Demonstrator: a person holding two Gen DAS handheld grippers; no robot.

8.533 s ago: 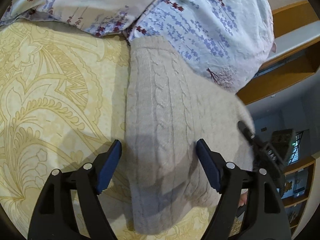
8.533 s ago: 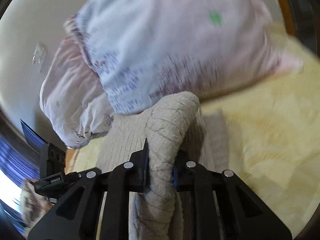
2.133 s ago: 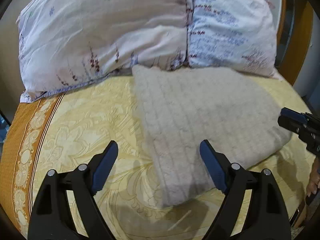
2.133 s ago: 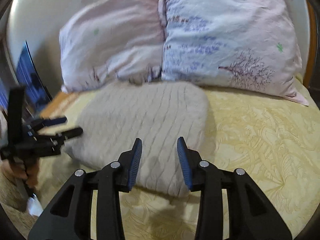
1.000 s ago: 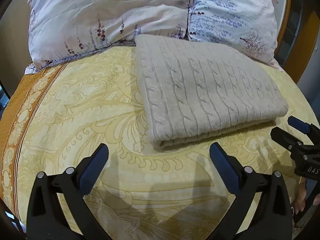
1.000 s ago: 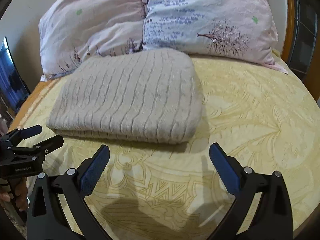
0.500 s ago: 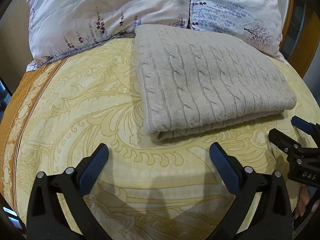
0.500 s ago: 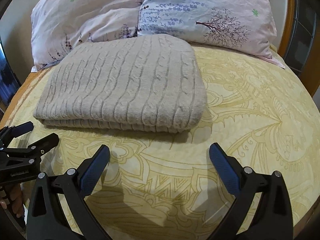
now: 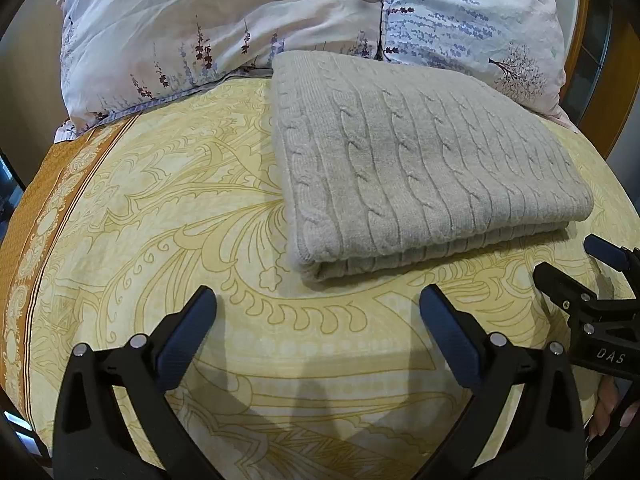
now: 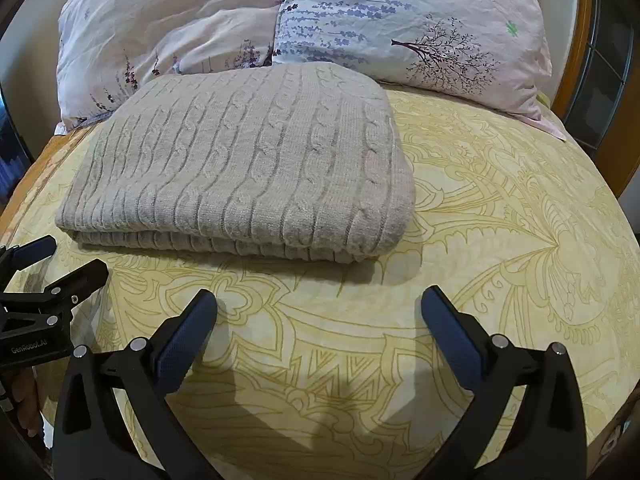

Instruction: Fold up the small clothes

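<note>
Sweater (image 9: 416, 160) is lying folded on the bed (image 9: 160, 220), near the pillows (image 9: 224, 20); left tongs (image 9: 316, 310) and right tongs (image 10: 318, 310) are hanging wide open and empty, so folding seems finished and next garment is needed.

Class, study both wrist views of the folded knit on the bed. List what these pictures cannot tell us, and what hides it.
- Folded sweater: its inner layers, sleeves and neckline are tucked out of sight in both views.
- Pillows: lower edges are covered by the sweater; tops are cut off by the frame.
- Bedspread: the near edge is hidden behind the left gripper and right gripper.
</note>
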